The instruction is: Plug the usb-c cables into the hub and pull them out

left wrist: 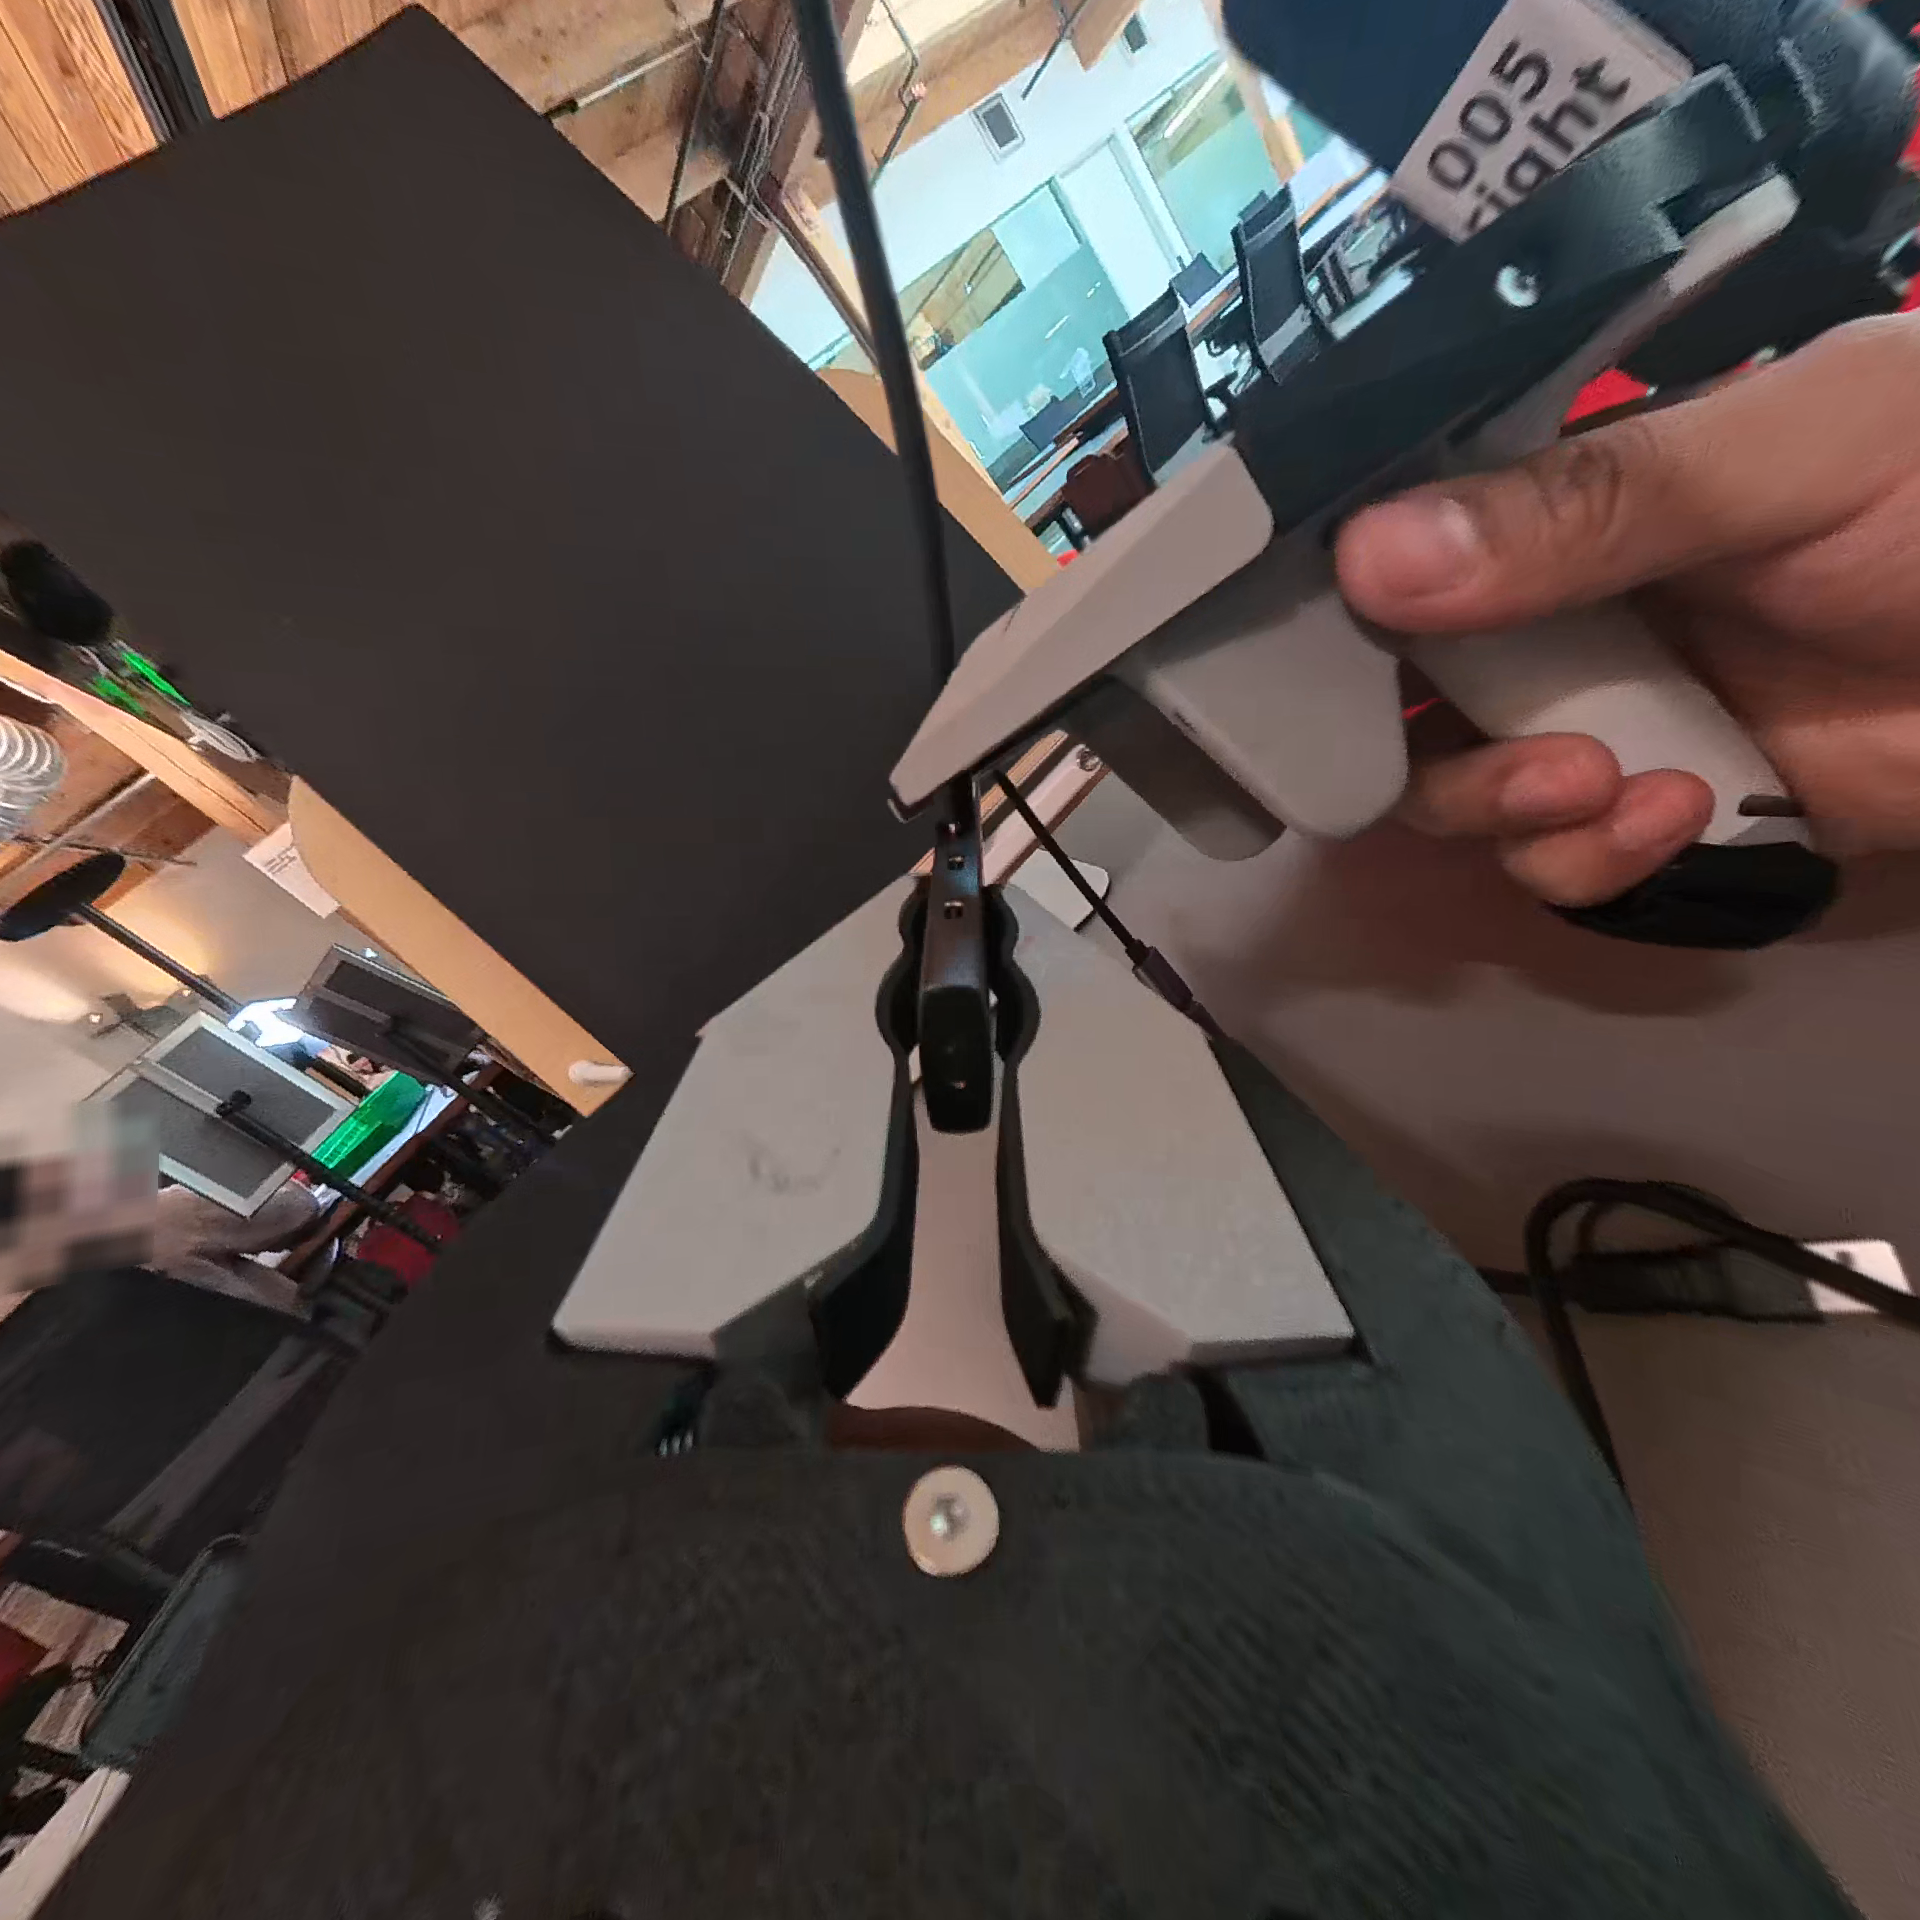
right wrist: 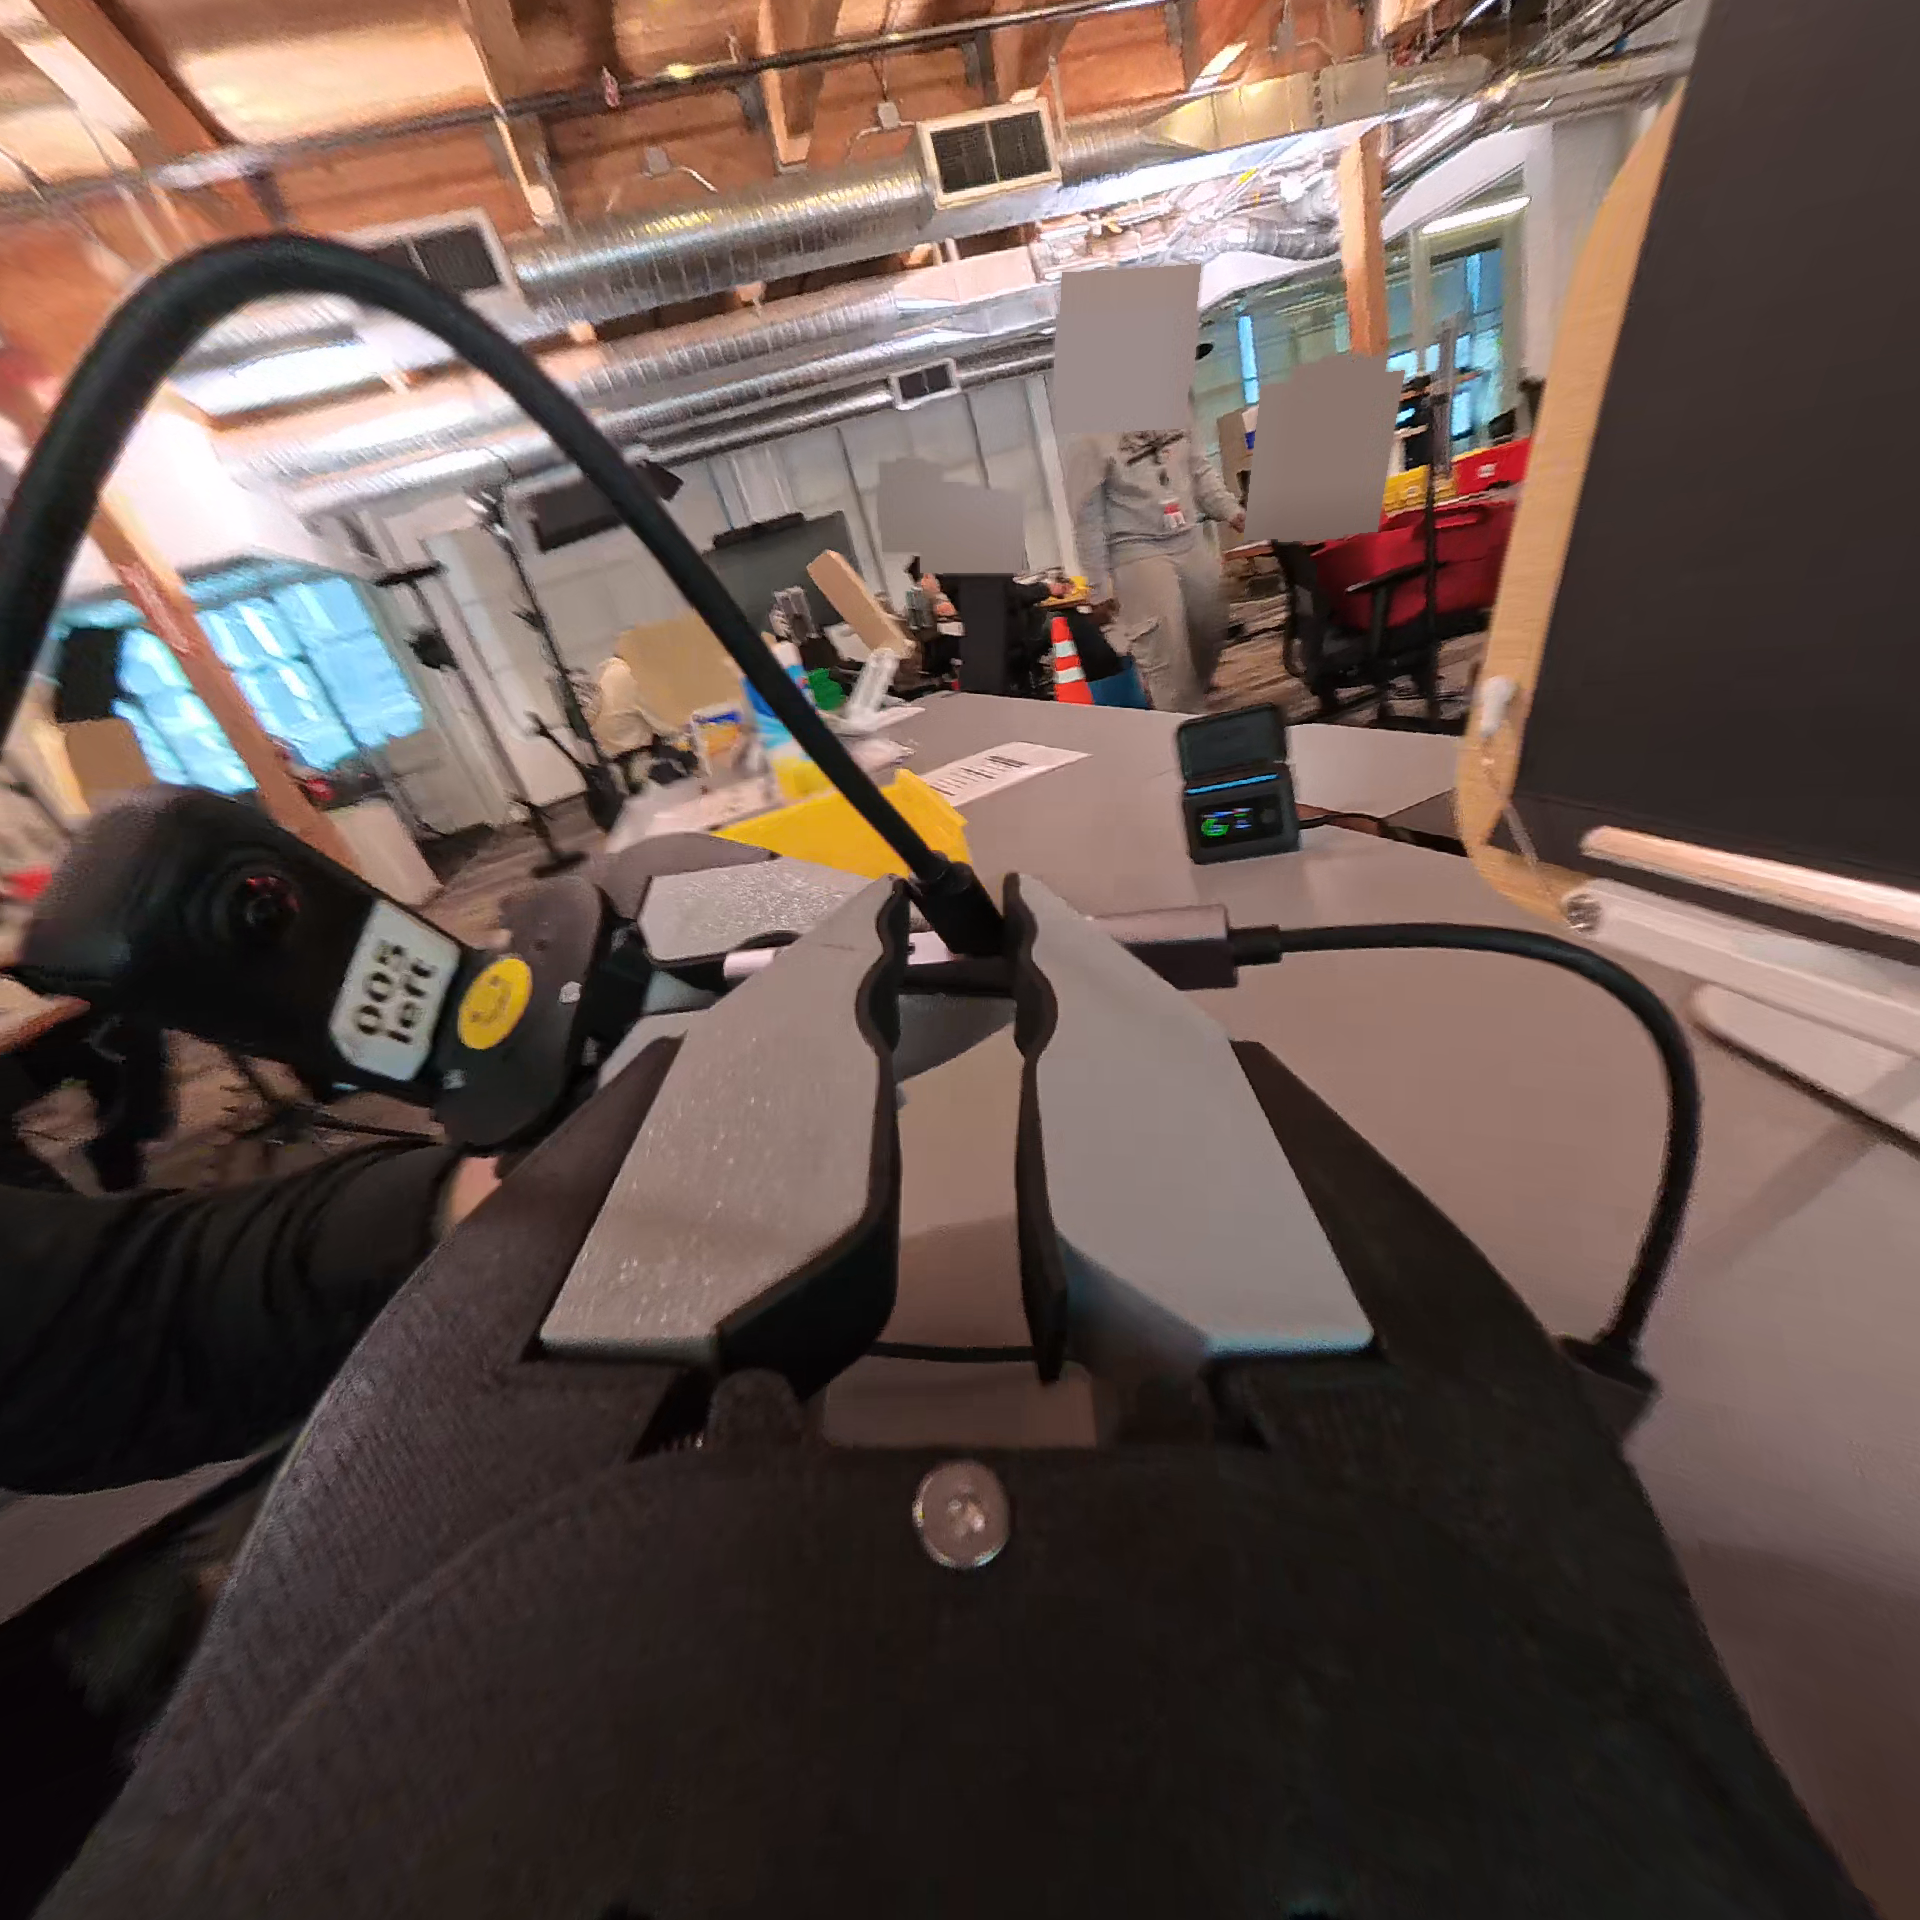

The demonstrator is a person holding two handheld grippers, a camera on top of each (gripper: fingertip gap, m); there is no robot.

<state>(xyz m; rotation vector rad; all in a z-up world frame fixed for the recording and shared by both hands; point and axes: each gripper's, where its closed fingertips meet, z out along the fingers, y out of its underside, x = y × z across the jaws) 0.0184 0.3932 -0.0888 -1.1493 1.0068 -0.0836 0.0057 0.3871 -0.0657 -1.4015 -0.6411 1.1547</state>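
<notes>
Between the tips of the left hand-held gripper (left wrist: pixel 956 1023), squeezed tight, sits the black hub (left wrist: pixel 952 1039). At 12 o'clock, the right hand-held gripper (right wrist: pixel 951 935) pinches a black cable (right wrist: pixel 582 457) plug above the grey counter (right wrist: pixel 1403 1143).

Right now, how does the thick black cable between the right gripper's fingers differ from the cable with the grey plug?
The thick black cable arches high in the air; the grey-plug cable loops low over the table. The thick black cable's plug sits between the right gripper's fingers; the grey plug lies outside them. One plug is black, the other grey. Both cords are black.
</notes>
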